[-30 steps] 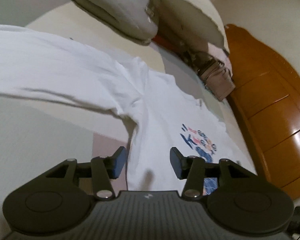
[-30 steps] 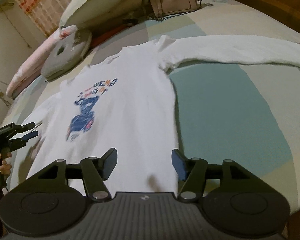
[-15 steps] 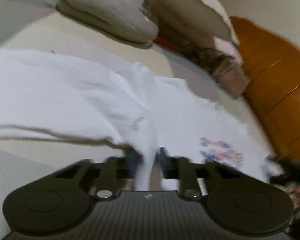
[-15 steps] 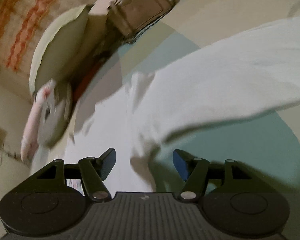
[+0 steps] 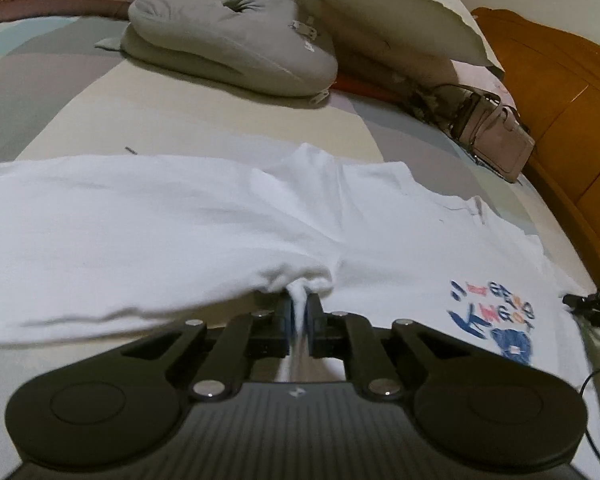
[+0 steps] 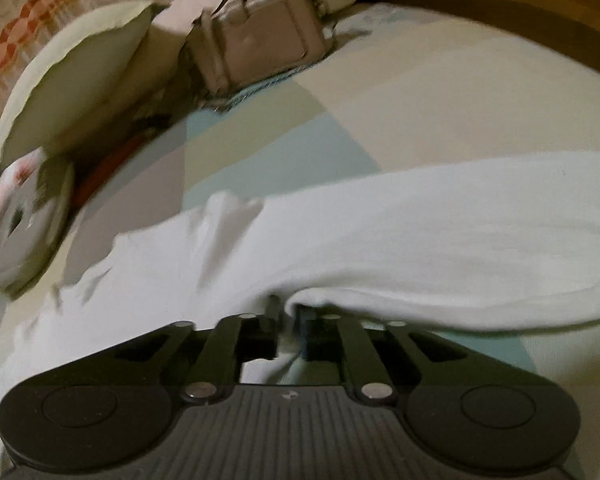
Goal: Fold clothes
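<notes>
Bed (image 5: 220, 128); both claws pinch shirt (image 5: 380, 232).

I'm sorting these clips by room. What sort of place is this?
Most likely a bedroom. The white shirt lies spread on a bed with a patchwork sheet, pillows are piled at its far end, and a wooden headboard stands behind them.
</notes>
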The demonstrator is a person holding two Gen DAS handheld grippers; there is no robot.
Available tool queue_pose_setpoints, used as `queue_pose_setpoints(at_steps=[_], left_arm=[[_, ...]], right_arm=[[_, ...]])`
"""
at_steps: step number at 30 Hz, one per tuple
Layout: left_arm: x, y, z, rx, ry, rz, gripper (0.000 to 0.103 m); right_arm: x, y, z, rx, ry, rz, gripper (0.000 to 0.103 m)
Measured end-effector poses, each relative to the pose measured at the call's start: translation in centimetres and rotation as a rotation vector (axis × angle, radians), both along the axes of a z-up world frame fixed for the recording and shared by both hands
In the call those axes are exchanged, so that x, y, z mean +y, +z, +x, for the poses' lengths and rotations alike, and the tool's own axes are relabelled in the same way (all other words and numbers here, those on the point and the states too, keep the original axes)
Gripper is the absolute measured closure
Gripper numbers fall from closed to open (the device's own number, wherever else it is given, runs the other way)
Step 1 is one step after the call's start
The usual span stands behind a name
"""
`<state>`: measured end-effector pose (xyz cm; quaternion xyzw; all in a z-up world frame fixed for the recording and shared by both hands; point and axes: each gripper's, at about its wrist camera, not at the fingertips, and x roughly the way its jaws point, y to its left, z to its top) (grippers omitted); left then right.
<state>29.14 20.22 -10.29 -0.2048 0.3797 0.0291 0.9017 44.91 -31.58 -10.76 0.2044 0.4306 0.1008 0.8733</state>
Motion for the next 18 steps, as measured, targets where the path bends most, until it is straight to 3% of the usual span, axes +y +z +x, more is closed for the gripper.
queue_pose_setpoints(at_steps=[1, 2, 5, 8, 10, 12, 13, 14, 15, 17, 18], left_arm=[[-0.1, 0.2, -0.7, 0.004, -0.010, -0.012, 0.094], [-0.1, 0.3, -1.4, 0.008, -0.021, -0.025, 0.090], [-0.3, 0.2, -3.8, 0.018, -0.053, -0.075, 0.069], [-0.7, -0.2, -5.9, 0.006, -0.078, -0.117, 0.063], [-1.0, -0.1, -6.0, 0.004, -0.090, -0.098, 0.063], [-1.6, 0.1, -5.4, 0.011, -0.095, -0.075, 0.066], [-2.0, 0.1, -5.0, 0.014, -0.102, -0.059, 0.067], [-2.7, 0.2, -4.5, 0.019, -0.105, -0.001, 0.081], [-3.4, 0.2, -4.2, 0.029, -0.098, 0.085, 0.092], [-4.1, 0.3, -3.9, 0.047, -0.082, 0.224, 0.091], [-3.8, 0.4, -4.0, 0.058, -0.074, 0.223, 0.089]], right_arm=[[-0.4, 0.3, -1.0, 0.006, 0.020, 0.023, 0.054], [-0.7, 0.5, -2.2, 0.009, 0.042, 0.042, 0.045], [-1.4, 0.7, -5.9, 0.040, 0.107, 0.082, 0.043], [-0.5, 0.5, -9.2, 0.045, 0.161, 0.039, 0.043], [0.2, 0.4, -11.3, 0.042, 0.196, 0.002, 0.043], [0.9, 0.3, -13.4, 0.039, 0.231, -0.036, 0.050], [1.3, 0.2, -14.5, 0.038, 0.248, -0.055, 0.070], [1.8, 0.2, -15.1, 0.030, 0.264, -0.097, 0.095], [2.4, 0.2, -15.4, 0.015, 0.278, -0.163, 0.096], [2.5, 0.5, -16.0, -0.007, 0.277, -0.232, 0.097], [2.1, 0.7, -16.2, -0.005, 0.259, -0.254, 0.096]])
